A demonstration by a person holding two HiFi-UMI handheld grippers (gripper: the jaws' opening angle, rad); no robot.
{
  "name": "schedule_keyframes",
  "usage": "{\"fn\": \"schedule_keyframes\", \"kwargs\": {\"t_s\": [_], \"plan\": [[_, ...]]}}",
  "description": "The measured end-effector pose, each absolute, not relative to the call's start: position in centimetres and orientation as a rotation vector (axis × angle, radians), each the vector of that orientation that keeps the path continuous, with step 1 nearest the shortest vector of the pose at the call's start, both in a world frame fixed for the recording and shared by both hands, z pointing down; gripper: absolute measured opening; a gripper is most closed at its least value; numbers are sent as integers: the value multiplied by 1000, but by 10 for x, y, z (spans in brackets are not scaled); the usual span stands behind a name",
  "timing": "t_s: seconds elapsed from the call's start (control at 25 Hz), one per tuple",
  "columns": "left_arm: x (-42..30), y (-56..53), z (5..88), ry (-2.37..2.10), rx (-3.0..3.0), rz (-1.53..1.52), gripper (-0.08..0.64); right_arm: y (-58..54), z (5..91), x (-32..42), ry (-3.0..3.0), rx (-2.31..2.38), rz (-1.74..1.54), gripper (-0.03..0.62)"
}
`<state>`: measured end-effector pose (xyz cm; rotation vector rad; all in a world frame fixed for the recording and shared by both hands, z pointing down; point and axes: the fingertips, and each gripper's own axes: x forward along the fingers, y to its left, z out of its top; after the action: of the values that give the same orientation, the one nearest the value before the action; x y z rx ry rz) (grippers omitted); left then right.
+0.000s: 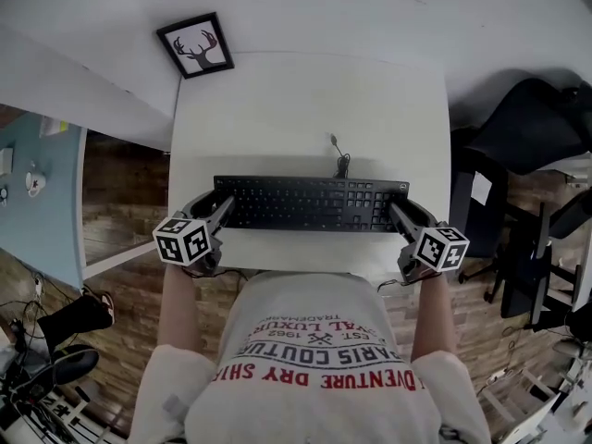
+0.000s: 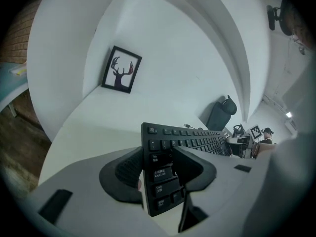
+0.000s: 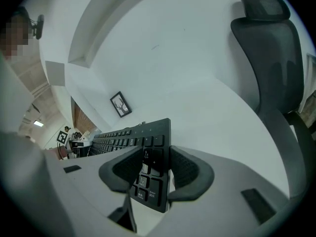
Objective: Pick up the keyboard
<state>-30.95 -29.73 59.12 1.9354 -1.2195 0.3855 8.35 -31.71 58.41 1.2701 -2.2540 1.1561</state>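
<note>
A black full-size keyboard [image 1: 310, 203] spans the near part of a white rectangular table [image 1: 310, 109]. The left gripper [image 1: 222, 206] meets its left end and the right gripper [image 1: 396, 209] its right end. A black-framed antler picture [image 1: 195, 46] sits at the far left, and a black office chair [image 1: 536, 123] stands to the right.

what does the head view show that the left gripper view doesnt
Only the head view: the person's printed shirt, and both grippers seen from above, the left gripper and right gripper, one at each end of the keyboard. Only the left gripper view: its ribbed pads clamped on the keyboard's left end, with the key legends visible up close. Both: the keyboard, the white table and the framed deer picture.
</note>
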Motion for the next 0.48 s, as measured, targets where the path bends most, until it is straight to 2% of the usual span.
{"fn": "schedule_keyframes", "kwargs": {"t_s": [0.48], "plan": [[-319,-359,503,-1274,2121,318,190,-368,500,75,-2406,1356,978,186]]}}
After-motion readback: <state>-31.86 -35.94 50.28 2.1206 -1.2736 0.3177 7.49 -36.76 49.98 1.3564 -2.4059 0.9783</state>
